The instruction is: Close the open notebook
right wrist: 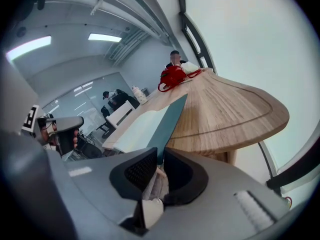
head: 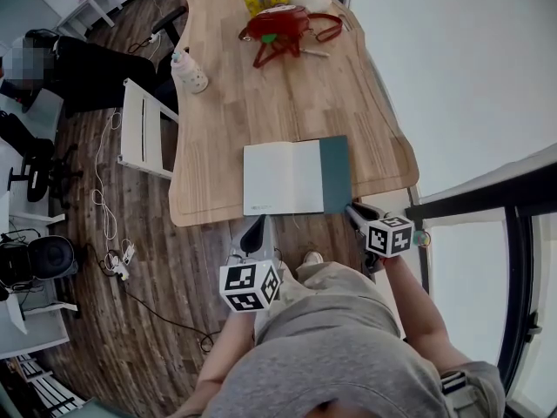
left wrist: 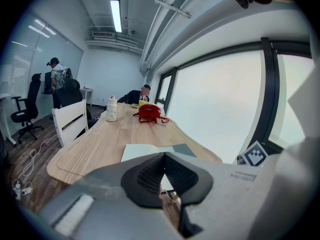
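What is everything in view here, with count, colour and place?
table: one, light wood, centre
notebook: one, white pages, teal cover, open at the table's near edge
bag: one, red, far end
bottle: one, pale, left edge
chair: one, white, left of table
office chair: one, black, far left
seated person: one, dark clothes, far left
left hand-held gripper: one, grey, shut, empty
right hand-held gripper: one, grey, shut on the notebook's teal cover

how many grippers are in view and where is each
2. The left gripper hangs just off the near edge of the table, jaws together, empty. The right gripper is at the near right corner of the notebook, jaws closed on its teal cover. No others show.
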Tool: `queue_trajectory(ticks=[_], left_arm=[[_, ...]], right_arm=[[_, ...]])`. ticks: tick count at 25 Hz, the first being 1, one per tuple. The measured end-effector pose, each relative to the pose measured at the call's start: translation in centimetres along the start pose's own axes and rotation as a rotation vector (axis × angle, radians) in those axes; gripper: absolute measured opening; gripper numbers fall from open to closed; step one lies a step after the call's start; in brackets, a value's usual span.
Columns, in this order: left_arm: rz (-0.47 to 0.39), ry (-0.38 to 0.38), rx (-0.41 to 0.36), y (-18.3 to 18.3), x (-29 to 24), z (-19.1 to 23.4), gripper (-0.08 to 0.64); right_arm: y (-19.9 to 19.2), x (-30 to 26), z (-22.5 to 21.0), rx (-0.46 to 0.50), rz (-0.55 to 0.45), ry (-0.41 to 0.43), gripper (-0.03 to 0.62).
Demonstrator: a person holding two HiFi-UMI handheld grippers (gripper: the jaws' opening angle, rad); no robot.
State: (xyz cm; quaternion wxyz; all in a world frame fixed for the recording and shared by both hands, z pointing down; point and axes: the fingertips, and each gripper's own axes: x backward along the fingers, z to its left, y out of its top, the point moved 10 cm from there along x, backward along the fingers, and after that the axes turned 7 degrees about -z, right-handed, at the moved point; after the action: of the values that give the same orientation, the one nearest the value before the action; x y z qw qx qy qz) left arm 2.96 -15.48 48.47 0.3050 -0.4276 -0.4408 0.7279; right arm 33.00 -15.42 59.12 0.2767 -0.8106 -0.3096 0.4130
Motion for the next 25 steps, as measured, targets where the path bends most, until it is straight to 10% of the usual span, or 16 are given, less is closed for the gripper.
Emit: queue_trajectory(ticks=[25], left_arm=[[-0.058,0.038,0.018,1.0,2.5,3.8,0.005]], right_arm=[[5.1,-0.3,8.7,0.057,-0.167,0.157,0.014]])
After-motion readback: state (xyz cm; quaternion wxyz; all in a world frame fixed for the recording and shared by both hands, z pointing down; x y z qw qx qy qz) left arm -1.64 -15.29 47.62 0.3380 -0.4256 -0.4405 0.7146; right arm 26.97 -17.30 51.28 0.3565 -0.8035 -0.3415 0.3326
